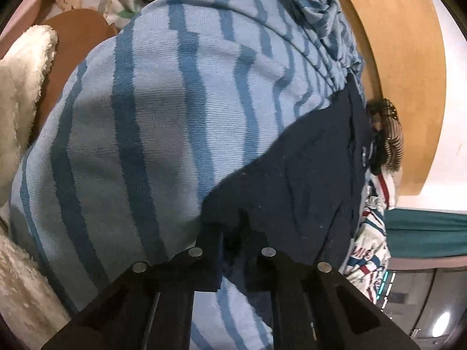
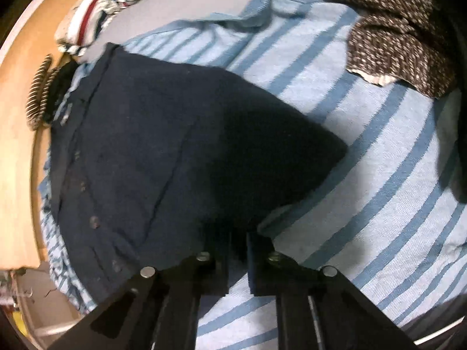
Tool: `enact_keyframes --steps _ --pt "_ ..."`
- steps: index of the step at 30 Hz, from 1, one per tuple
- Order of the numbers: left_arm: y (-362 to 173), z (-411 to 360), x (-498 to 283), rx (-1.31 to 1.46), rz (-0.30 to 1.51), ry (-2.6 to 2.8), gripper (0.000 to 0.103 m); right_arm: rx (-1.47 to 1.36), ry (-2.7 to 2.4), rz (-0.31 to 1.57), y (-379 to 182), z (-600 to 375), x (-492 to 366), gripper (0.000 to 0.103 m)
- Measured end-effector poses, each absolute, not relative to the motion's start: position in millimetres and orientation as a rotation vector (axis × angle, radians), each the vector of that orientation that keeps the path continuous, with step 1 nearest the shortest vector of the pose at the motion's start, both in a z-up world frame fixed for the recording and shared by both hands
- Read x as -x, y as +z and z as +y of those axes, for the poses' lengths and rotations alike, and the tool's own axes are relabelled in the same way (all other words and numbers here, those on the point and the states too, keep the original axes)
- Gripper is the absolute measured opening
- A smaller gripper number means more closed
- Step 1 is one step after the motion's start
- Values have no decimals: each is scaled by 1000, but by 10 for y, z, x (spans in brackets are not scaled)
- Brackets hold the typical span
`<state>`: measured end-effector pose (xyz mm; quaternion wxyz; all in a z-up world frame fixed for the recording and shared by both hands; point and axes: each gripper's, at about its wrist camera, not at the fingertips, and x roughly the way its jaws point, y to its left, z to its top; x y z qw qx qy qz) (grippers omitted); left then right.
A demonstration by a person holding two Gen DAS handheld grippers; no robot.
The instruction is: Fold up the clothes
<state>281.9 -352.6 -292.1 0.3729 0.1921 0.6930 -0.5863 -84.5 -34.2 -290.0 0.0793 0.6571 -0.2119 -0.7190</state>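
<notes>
Item: navy shirt [image 2: 163, 145], buttoned, spread flat on a blue striped towel [image 2: 364, 175] that covers most of the wooden table [image 2: 17, 175].

We hold the left gripper [image 1: 232, 242] with jaws nearly closed, pinching the shirt's near edge. We hold the right gripper [image 2: 238, 243] likewise, jaws drawn close on another part of the navy hem (fabric fills the narrow gap).

Around it: a brown speckled knit [image 2: 394, 38] at the far right corner, a white printed garment [image 2: 96, 8] at the far edge, a striped dark piece [image 2: 41, 93] beside the shirt's collar, a fluffy white towel [image 1: 23, 93] at left.
</notes>
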Motion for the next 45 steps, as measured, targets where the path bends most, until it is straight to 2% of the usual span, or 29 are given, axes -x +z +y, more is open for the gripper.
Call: enact_keyframes --steps 12,22,24,25,26,27,28,33,36,37,38,40,41,45 --pt "-2340 -4123 -2304 -420 1763 -1651 7 -1841 -2097 -628 -2412 -824 1282 8" --pt "-1876 -5161 -1488 -373 1746 -1708 7 -1812 -2086 -602 -1980 -1628 2149 5" --pt "-1856 -5368 -1315 -353 1767 -1696 9 -1801 -2125 -590 -1895 -1784 2411 15" --pt "-1870 -5454 -1235 -353 1793 -1699 24 -1821 -2118 -560 -1876 -1858 2543 38" --pt "-1883 -5512 -1167 -364 1813 -1714 54 -1836 -2112 -530 -1855 -1924 2669 67" --pt "-1865 -5504 -1145 -371 1801 -1738 67 -1831 -2107 -505 -1826 -1956 2755 69" --pt "-1836 -5474 -1141 -374 1776 -1764 74 -1809 -2108 -487 -1787 -1972 2801 65" --pt "-1770 -5232 -1143 -465 1614 -1839 74 -1731 -1992 -404 -1957 -2041 2634 72" --pt "-1871 -5011 -988 -649 1504 -1843 68 -1747 -1874 -401 -2234 -2072 2353 66" --pt "-1895 -4933 -890 -712 1463 -1862 52 -1737 -1849 -392 -2302 -2100 2247 59" --pt "-1915 -4836 -784 -783 1408 -1880 31 -1725 -1822 -371 -2350 -2143 2143 50" --pt "-1941 -4589 -478 -937 1248 -1947 15 -1688 -1761 -268 -2427 -2294 1886 41" --pt "-1961 -4464 -334 -1001 1187 -1996 13 -1665 -1745 -188 -2443 -2385 1756 36" --pt "-2135 -4242 -167 -1114 1138 -2009 13 -1575 -1731 99 -2526 -2689 1374 33"
